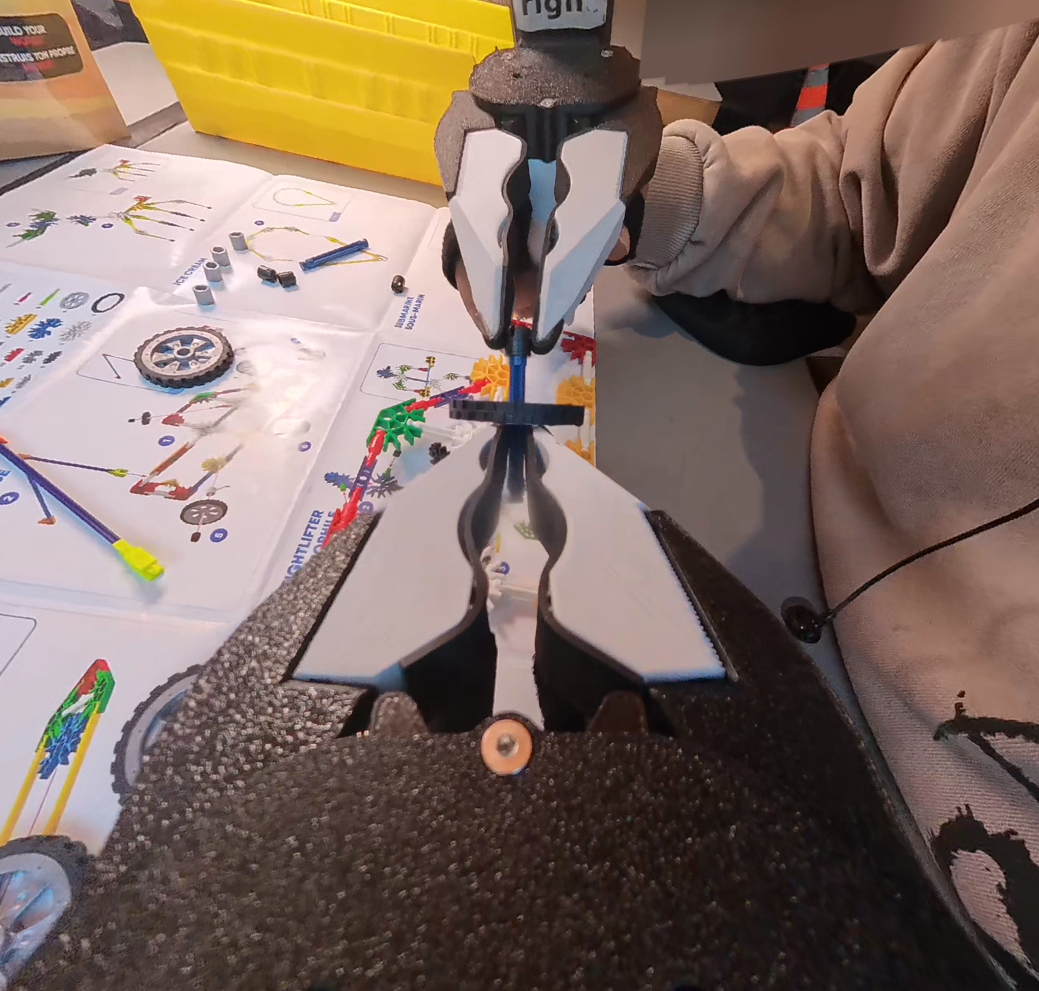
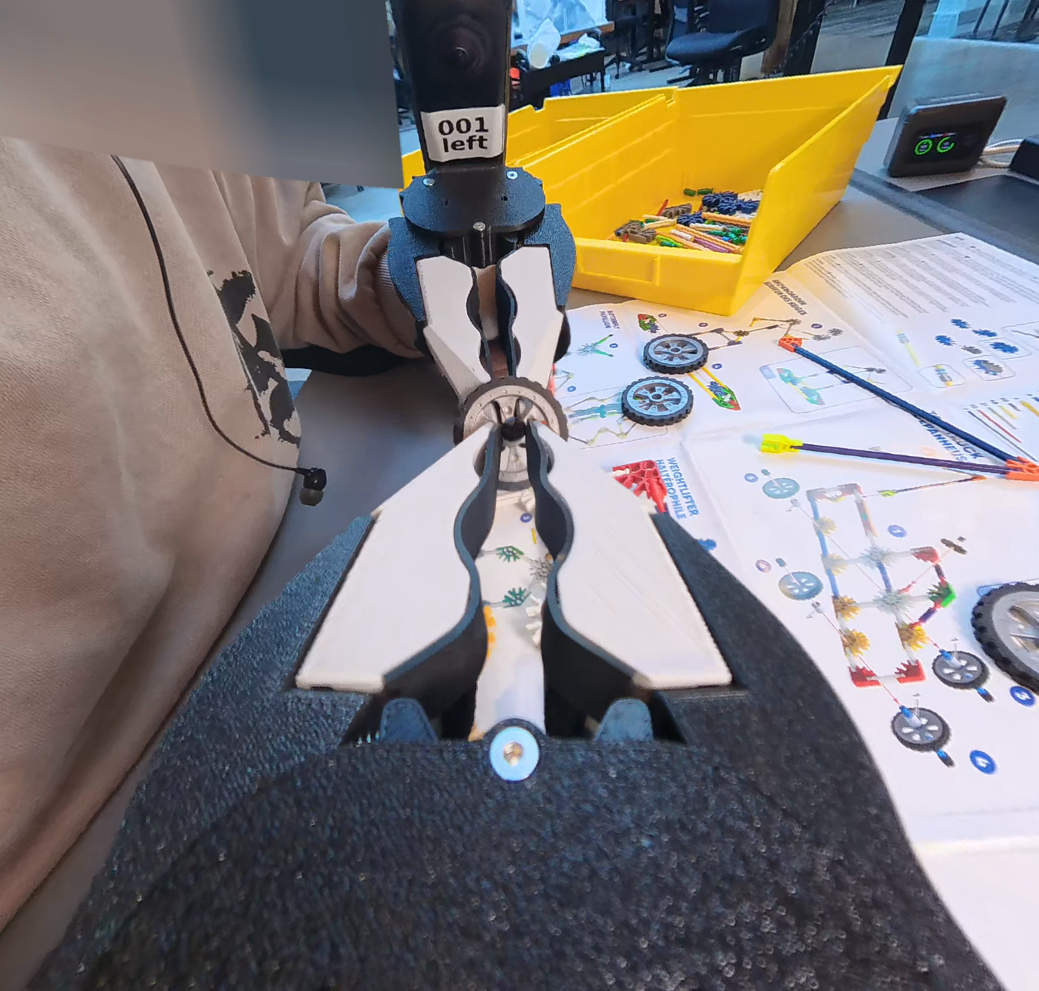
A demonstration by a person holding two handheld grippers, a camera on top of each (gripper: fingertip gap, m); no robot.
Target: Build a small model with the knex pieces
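Left wrist view: left claw (image 1: 514, 447) pinches a blue rod (image 1: 517, 379) through a black-tyred wheel (image 1: 516, 410); right claw (image 1: 518, 337) clamps the rod's far end at 12 o'clock; yellow bin (image 1: 315, 65) sits at 11 o'clock on the worktop (image 1: 691, 430).

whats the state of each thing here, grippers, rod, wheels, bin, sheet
left gripper: shut on blue rod
right gripper: shut on the rod's other end
blue rod: held off the table between both grippers
wheel: threaded on the blue rod, between the two sets of fingers
yellow bin: open, loose pieces inside
instruction sheet: unfolded flat on the table
spare wheel: lying flat on the sheet
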